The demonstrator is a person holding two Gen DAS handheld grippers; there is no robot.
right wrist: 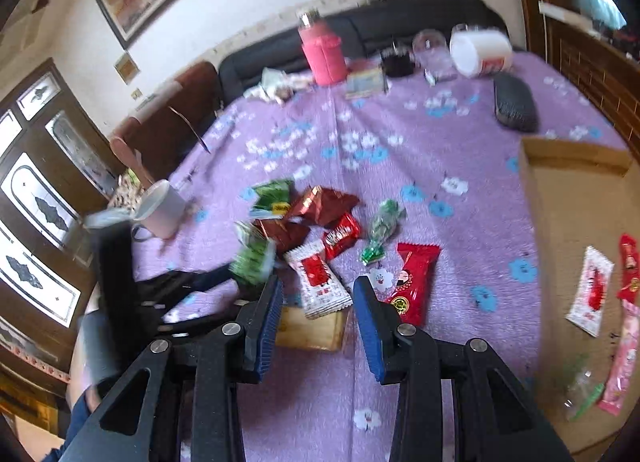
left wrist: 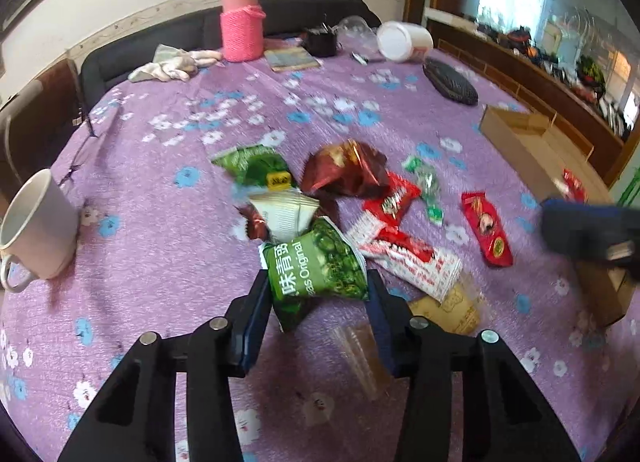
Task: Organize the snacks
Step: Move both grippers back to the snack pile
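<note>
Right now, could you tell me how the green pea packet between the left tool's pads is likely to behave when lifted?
The green pea packet looks puffy and crinkled, so probably light and floppy. Its glossy film may slip in the left tool. Its lower end already sags, so it may swing.

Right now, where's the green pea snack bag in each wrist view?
Left wrist: green pea bag low centre, clamped between the left gripper pads.
Right wrist: same bag left of centre, blurred, at the tip of the left gripper, beside the white-and-red packet.
Shared landmark: pink bottle at the table's far edge.
</note>
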